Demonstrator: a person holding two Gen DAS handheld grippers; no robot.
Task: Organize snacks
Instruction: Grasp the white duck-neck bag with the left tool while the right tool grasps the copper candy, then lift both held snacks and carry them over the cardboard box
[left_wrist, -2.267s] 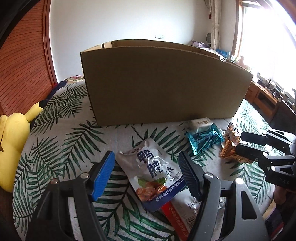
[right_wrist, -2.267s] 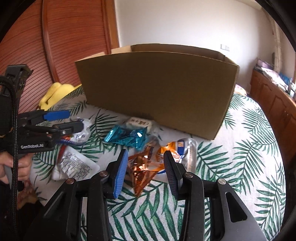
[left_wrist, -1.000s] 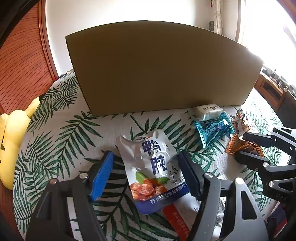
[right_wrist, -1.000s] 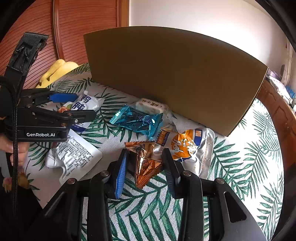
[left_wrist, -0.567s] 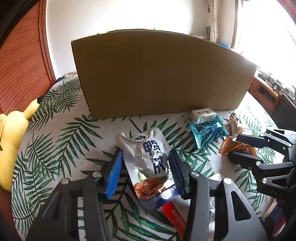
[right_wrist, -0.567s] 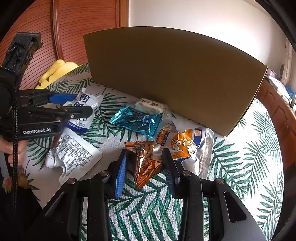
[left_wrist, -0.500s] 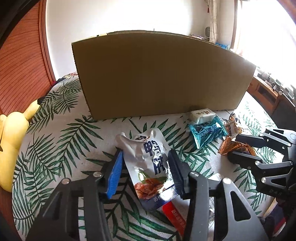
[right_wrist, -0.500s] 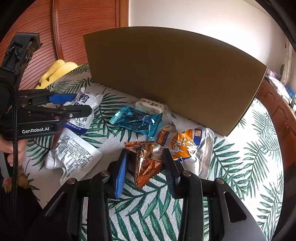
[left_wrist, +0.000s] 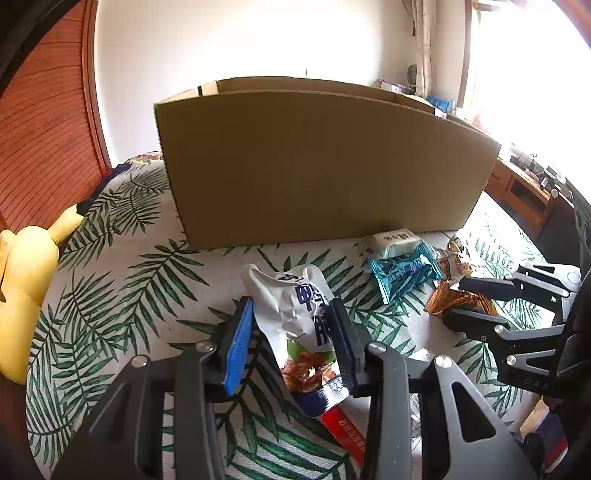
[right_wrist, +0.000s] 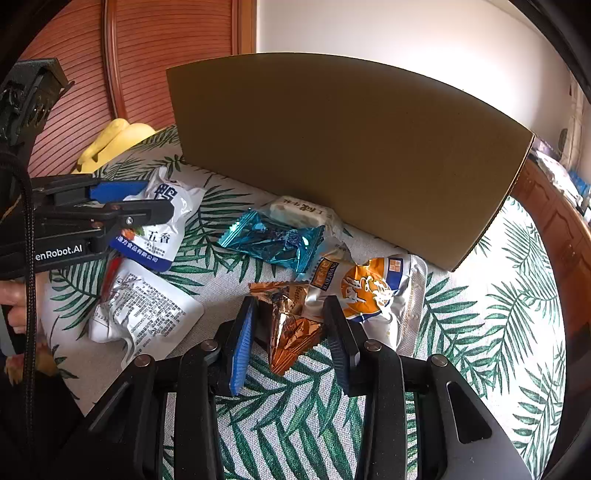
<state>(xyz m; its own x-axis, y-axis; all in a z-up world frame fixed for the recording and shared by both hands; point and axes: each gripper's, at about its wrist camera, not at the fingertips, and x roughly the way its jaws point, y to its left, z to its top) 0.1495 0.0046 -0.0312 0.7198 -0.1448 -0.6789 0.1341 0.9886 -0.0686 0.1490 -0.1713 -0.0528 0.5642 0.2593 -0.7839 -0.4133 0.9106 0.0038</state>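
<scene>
Two claws clenched: left claw on half-hidden white pouch, right claw on orange wrapper.

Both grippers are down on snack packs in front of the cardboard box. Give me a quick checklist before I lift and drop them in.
1. Left gripper closed on the white and blue pouch: ok; jaws have just been closing and the pouch crumples between them.
2. Right gripper gripping the orange foil wrapper: cannot tell; it sits between the jaws, contact unclear.
3. Pouch free of the white packet below it: ok, its top has lifted.
4. Cardboard box open on top: ok.
5. Room inside the box: cannot tell.
</scene>
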